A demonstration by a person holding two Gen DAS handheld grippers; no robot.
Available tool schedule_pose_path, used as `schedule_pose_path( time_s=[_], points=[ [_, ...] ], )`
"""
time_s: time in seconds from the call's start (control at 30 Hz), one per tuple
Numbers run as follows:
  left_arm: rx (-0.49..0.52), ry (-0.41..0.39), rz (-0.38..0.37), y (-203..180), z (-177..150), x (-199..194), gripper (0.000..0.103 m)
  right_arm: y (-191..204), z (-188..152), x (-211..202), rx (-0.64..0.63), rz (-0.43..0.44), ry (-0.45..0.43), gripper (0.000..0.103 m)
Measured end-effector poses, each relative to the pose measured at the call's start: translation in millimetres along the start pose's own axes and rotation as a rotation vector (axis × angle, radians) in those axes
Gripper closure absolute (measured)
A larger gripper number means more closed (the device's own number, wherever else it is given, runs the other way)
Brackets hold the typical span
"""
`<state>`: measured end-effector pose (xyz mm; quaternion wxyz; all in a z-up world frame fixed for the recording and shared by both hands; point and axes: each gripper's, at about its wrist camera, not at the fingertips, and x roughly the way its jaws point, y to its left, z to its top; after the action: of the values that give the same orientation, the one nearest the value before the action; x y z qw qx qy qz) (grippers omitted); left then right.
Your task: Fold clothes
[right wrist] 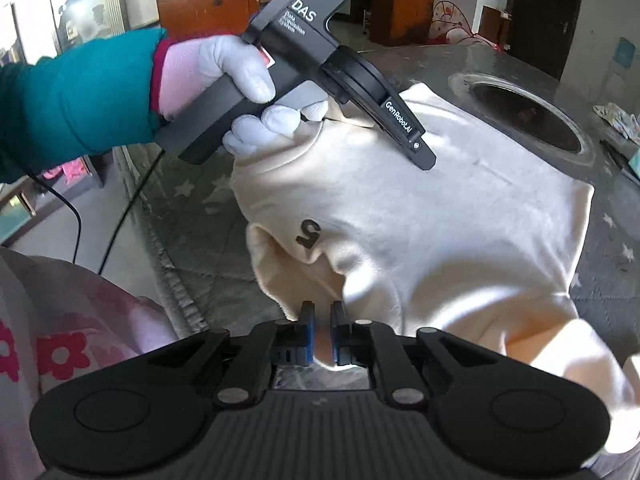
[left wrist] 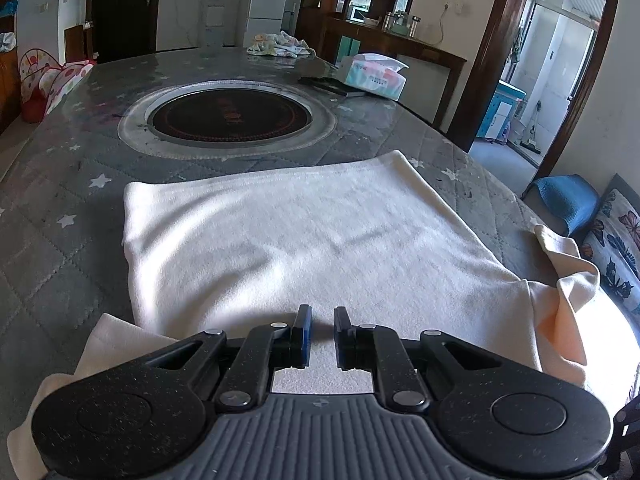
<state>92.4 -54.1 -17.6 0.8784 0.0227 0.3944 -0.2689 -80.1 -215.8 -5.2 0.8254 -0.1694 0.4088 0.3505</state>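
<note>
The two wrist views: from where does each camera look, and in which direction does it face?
Left wrist: sits on the left tool, facing across the cream garment toward the round burner; only its own fingers show.
Right wrist: sits on the right tool, facing the garment's "5" print; the gloved left hand shows.
Both share the garment and the burner.

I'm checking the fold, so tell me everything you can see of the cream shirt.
The shirt is cream, soft and fleecy-looking, with a dark "5" printed near one edge. Its body lies mostly flat on the grey quilted table, lightly wrinkled, one sleeve bunched at the table's edge. The right tongs pinch a fold of it; the left tongs hover open above it.
</note>
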Motion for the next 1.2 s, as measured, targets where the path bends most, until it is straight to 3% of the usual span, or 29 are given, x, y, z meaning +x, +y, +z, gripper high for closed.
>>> schedule_pose_path(
  time_s=[0.17,0.33,0.47,0.53,0.63,0.77,0.83,0.87,0.9,0.97,1.2],
  points=[
    [0.025,-0.004,0.014,-8.2,-0.8,-8.3,0.084,-27.7,0.7,-33.2,0.114,-0.039,-0.103,0.094],
    [0.086,-0.029,-0.05,-35.9,-3.4,-21.5,0.084,-83.4,-8.5,-63.7,0.267,-0.278,-0.171,0.089],
    [0.129,-0.03,-0.142,-63.6,-9.8,-27.8,0.08,-143.9,-20.8,-59.4,0.421,-0.474,-0.129,0.086],
    [0.15,-0.015,-0.19,-77.7,-17.3,-28.4,0.08,-168.5,-26.5,-50.9,0.482,-0.517,-0.105,0.084],
    [0.184,0.012,-0.24,-95.1,-30.1,-29.9,0.08,-193.4,-35.7,-36.9,0.558,-0.52,-0.082,0.075],
    [0.221,0.024,-0.287,-108.9,-45.1,-35.1,0.077,-201.1,-41.0,-22.2,0.588,-0.532,-0.071,0.073],
    [0.24,0.028,-0.301,-114.2,-52.7,-37.0,0.073,-202.4,-44.6,-18.2,0.585,-0.546,-0.062,0.075],
    [0.248,0.033,-0.302,-116.2,-55.8,-36.0,0.073,-201.4,-44.0,-16.1,0.573,-0.554,-0.064,0.079],
    [0.25,0.042,-0.304,-117.1,-58.2,-34.5,0.073,-199.9,-43.3,-15.9,0.56,-0.566,-0.062,0.094],
    [0.25,0.057,-0.308,-117.6,-62.7,-32.2,0.073,-200.1,-41.8,-20.2,0.553,-0.585,-0.075,0.098],
    [0.259,0.053,-0.322,-114.8,-66.2,-33.6,0.072,-184.8,-50.1,-90.2,0.591,-0.677,-0.326,0.099]
  ],
)
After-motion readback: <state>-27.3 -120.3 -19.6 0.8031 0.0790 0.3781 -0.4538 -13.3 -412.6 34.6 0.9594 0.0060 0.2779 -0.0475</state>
